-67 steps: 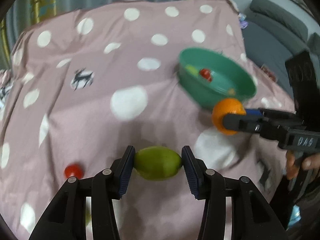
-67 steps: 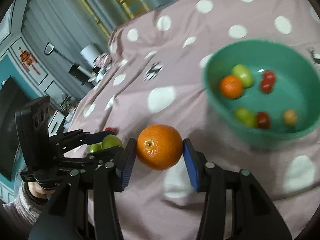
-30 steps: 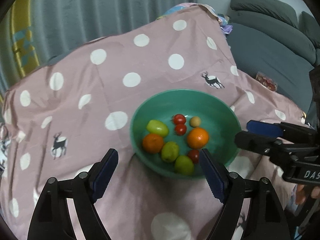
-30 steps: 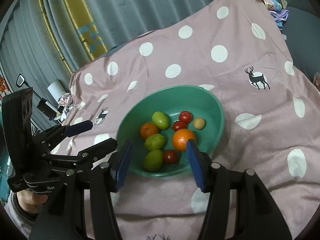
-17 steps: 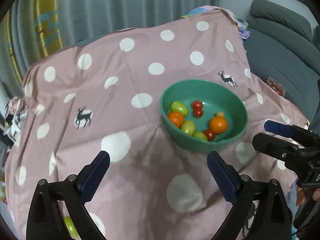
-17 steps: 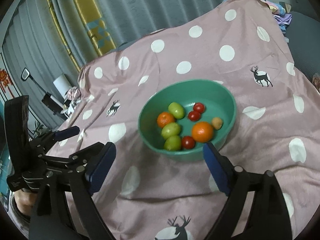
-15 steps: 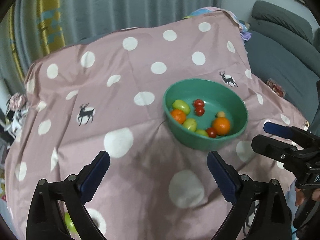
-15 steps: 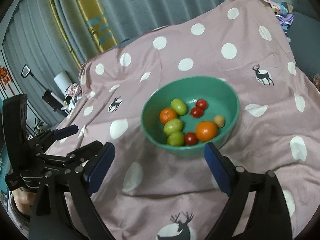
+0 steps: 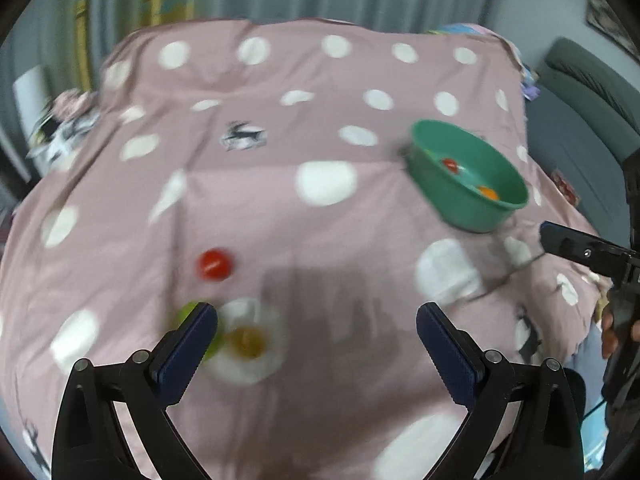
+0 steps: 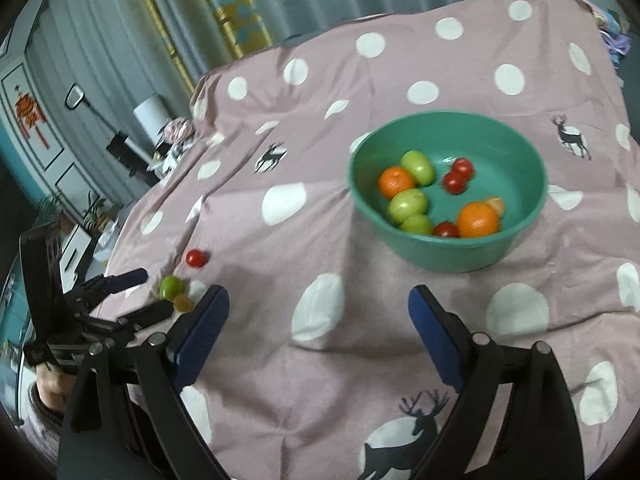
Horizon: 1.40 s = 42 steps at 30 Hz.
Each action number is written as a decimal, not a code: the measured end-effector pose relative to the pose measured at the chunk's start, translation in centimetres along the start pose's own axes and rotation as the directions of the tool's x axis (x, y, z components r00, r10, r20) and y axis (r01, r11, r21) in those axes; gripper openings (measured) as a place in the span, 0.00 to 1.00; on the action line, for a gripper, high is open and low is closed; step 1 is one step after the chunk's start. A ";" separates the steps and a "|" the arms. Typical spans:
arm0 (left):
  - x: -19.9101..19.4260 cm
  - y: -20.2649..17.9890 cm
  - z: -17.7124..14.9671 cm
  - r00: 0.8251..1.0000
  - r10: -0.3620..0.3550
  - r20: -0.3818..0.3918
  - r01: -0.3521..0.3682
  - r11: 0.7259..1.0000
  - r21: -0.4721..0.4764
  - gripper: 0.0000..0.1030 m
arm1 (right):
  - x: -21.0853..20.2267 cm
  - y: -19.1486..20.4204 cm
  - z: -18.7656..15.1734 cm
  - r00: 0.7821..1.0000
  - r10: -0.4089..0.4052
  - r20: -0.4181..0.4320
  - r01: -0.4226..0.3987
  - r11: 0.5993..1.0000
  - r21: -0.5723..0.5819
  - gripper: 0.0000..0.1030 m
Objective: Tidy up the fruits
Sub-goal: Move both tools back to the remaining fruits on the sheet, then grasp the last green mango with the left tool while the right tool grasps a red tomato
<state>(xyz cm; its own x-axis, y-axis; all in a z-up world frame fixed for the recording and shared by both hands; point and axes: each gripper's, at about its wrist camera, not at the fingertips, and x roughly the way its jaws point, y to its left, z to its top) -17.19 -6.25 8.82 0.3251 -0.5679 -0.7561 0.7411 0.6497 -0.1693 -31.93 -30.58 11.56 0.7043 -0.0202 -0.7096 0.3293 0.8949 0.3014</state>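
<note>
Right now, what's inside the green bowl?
The bowl holds two oranges, three green fruits, three small red tomatoes and one small tan fruit. Anything underneath them is hidden.

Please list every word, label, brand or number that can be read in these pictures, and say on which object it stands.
No text can be read in either view.
Left tongs: a pale marking on the black body, too small and blurred to read.
Red hanging ornament on the cabinet door: any characters are too blurred to tell.
Pink cloth: only white dots and deer figures, no words.
Green bowl: no label visible.
</note>
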 end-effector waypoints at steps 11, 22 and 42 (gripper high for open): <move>-2.4 5.9 -3.8 0.999 0.033 0.009 -0.032 0.994 -0.103 0.97 | 3.7 2.7 -1.7 0.992 0.056 -0.114 -0.064 0.996 -0.064 0.89; -0.8 5.0 -3.9 0.999 -0.044 0.007 0.045 0.999 -0.029 0.96 | 6.6 6.9 -3.0 0.968 0.120 -0.219 -0.159 0.973 -0.170 0.86; 2.6 5.9 -1.5 0.994 0.073 -0.082 -0.051 0.968 0.247 0.59 | 13.3 12.3 0.1 0.907 0.279 -0.315 -0.334 0.933 -0.135 0.52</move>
<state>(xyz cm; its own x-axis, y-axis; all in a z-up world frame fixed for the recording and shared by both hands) -12.82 -3.13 4.85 0.3291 -0.4752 -0.8160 0.8458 0.5327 0.0309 -18.43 -19.90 5.86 0.5327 0.3719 -0.7602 -0.0133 0.9018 0.4319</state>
